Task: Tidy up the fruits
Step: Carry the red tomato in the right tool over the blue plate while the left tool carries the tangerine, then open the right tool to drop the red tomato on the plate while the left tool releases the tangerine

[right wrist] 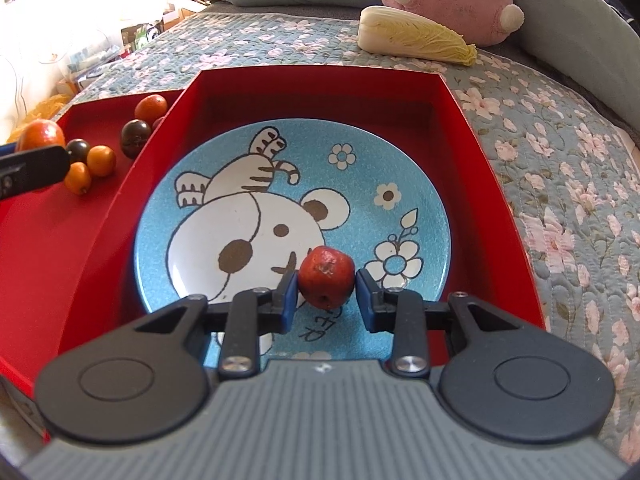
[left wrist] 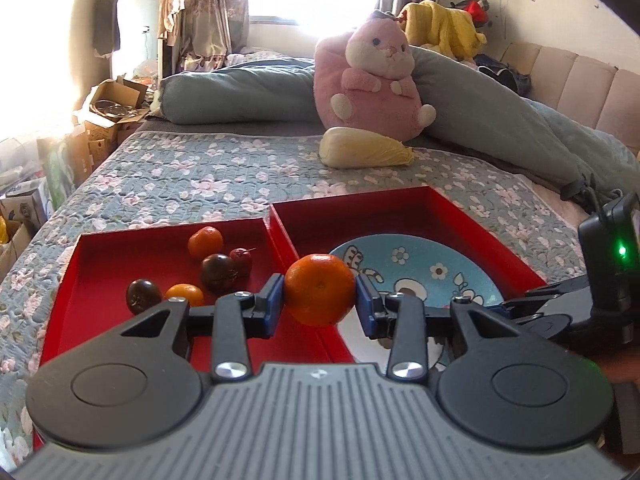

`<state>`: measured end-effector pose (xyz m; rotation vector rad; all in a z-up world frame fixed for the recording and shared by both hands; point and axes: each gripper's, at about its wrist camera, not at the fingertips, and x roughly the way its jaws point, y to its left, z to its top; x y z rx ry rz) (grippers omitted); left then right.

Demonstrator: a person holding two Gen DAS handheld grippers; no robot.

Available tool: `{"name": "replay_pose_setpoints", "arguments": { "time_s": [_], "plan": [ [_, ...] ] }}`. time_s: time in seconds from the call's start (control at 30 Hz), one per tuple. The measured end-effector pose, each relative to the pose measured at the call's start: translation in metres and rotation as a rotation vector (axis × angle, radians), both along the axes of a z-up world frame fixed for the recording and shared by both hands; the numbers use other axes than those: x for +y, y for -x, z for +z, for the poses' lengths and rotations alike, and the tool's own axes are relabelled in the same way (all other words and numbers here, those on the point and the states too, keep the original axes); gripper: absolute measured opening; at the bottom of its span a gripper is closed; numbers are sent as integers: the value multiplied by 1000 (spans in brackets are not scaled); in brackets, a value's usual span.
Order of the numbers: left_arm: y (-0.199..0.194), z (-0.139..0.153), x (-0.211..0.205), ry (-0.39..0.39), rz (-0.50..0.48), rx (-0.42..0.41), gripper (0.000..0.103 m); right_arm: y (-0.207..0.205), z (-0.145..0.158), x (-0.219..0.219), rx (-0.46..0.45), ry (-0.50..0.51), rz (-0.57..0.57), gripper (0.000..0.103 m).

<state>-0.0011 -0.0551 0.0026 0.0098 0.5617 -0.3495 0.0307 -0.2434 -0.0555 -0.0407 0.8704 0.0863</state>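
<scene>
My left gripper [left wrist: 320, 300] is shut on a tangerine [left wrist: 320, 289] and holds it above the wall between the two red trays. My right gripper [right wrist: 326, 290] is shut on a small red fruit [right wrist: 327, 277] just above the blue bear plate [right wrist: 240, 168] in the right red tray [right wrist: 472, 152]. The left red tray [left wrist: 100, 264] holds loose fruit: a tangerine [left wrist: 205, 242], two dark plums [left wrist: 218, 271] [left wrist: 143, 296], a small red fruit [left wrist: 241, 259] and a small orange fruit [left wrist: 185, 294]. The left gripper's tangerine also shows in the right wrist view [right wrist: 40, 134].
The trays lie on a floral quilt [left wrist: 200, 176] on a bed. A napa cabbage [left wrist: 366, 148] and a pink plush toy [left wrist: 372, 80] sit behind the trays, with grey pillows [left wrist: 240, 92]. Cardboard boxes [left wrist: 108, 108] stand off the bed's left side.
</scene>
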Motion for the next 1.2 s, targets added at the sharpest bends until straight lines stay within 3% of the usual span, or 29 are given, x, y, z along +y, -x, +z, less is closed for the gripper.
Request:
{"name": "replay_pose_setpoints", "arguments": {
  "time_s": [0.37, 0.83, 0.9, 0.97, 1.07, 1.2],
  "plan": [
    [-25, -19, -54, -38, -91, 58, 44, 1, -6, -2, 11, -17, 4, 35],
    [-33, -43, -58, -97, -131, 78, 44, 2, -6, -2, 11, -24, 2, 35],
    [-31, -42, -58, -89, -129, 70, 51, 4, -5, -2, 10, -19, -2, 36],
    [-29, -40, -56, -81, -115, 51, 71, 7, -4, -4, 6, -17, -11, 42],
    [-25, -36, -54, -61, -123, 33, 74, 12, -1, -6, -12, -22, -12, 53],
    [-21, -33, -53, -51, -133, 23, 74, 15, 3, -6, -17, -14, -7, 54]
  ]
}}
